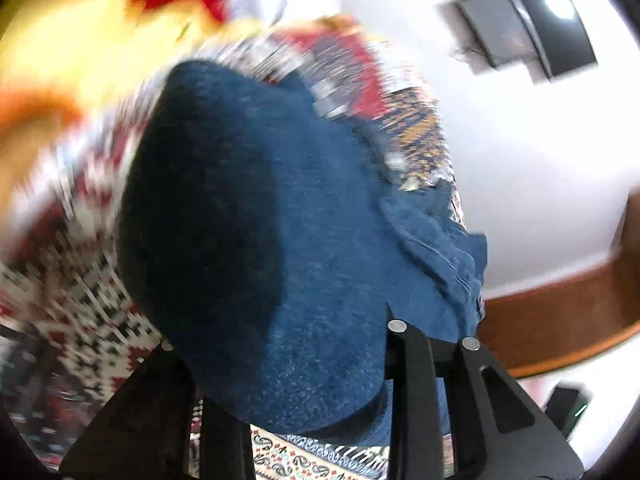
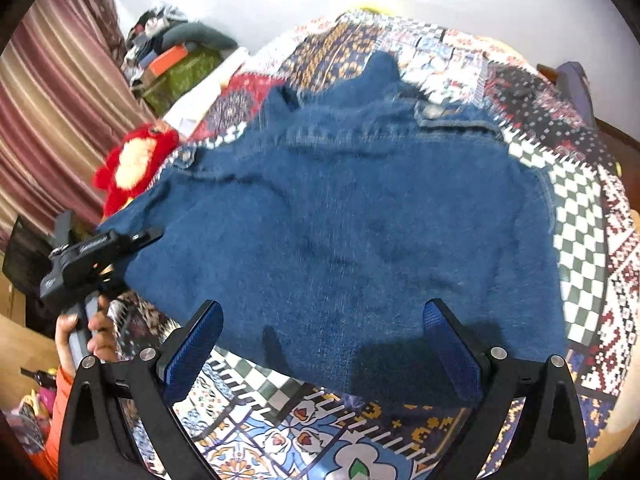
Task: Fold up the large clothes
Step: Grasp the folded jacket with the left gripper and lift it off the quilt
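A blue denim jacket lies spread on a patchwork bedspread, collar toward the far side. My right gripper is open, its blue-padded fingers just above the jacket's near hem, holding nothing. My left gripper shows in the right wrist view at the jacket's left edge, shut on the denim. In the left wrist view the jacket bulges up over the fingers and hides the tips; the left gripper is shut on this cloth. That view is motion-blurred.
A red and yellow plush toy sits at the bed's left edge. Striped curtains and a pile of clothes and boxes stand beyond it. A wooden bed frame and white wall show on the right.
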